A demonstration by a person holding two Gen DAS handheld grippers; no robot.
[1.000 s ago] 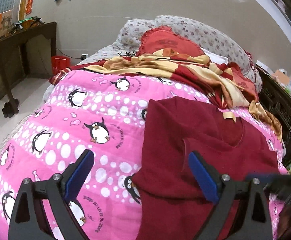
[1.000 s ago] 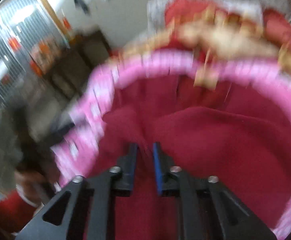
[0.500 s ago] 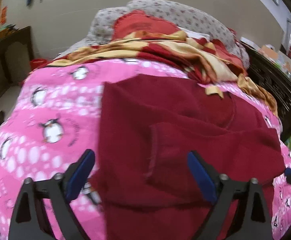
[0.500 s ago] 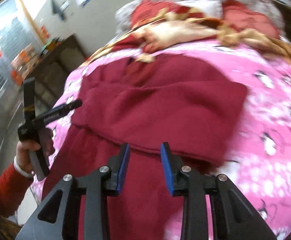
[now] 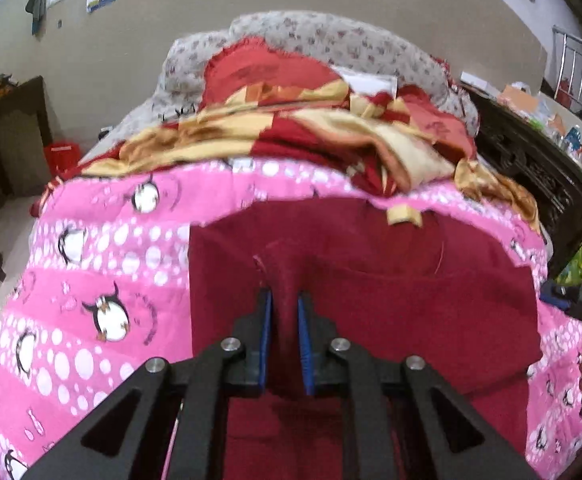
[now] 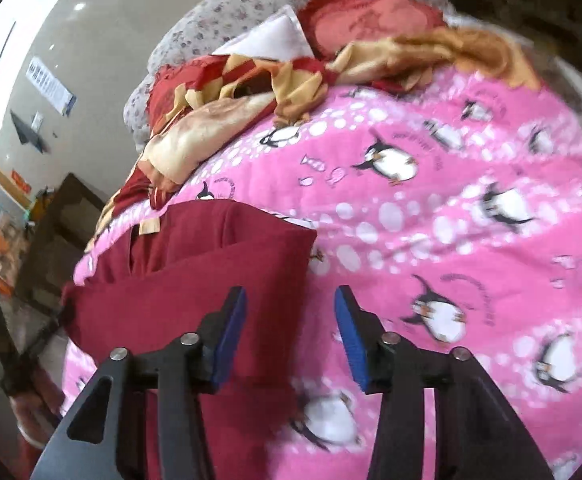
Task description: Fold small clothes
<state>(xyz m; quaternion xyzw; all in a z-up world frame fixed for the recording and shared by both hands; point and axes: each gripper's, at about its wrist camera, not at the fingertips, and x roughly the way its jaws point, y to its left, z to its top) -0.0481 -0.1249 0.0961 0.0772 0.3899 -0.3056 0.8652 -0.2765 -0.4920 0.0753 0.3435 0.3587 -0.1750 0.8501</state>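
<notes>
Left gripper (image 5: 284, 305) pinching a raised fold of maroon top (image 5: 391, 312) on pink quilt (image 5: 103, 264); right gripper (image 6: 291, 312) spread wide, empty, over top's right edge.

**A bed with a pink cover and what lies on it**

The bed is covered by a pink penguin quilt (image 5: 103, 264); on the quilt lies a dark red sweater (image 5: 431, 300), partly folded; at the far edge of the quilt a red and yellow blanket (image 5: 311, 136) lies crumpled; behind it a grey flowered pillow (image 5: 331, 40) and a red cushion (image 5: 263, 72) lie at the head end.
</notes>
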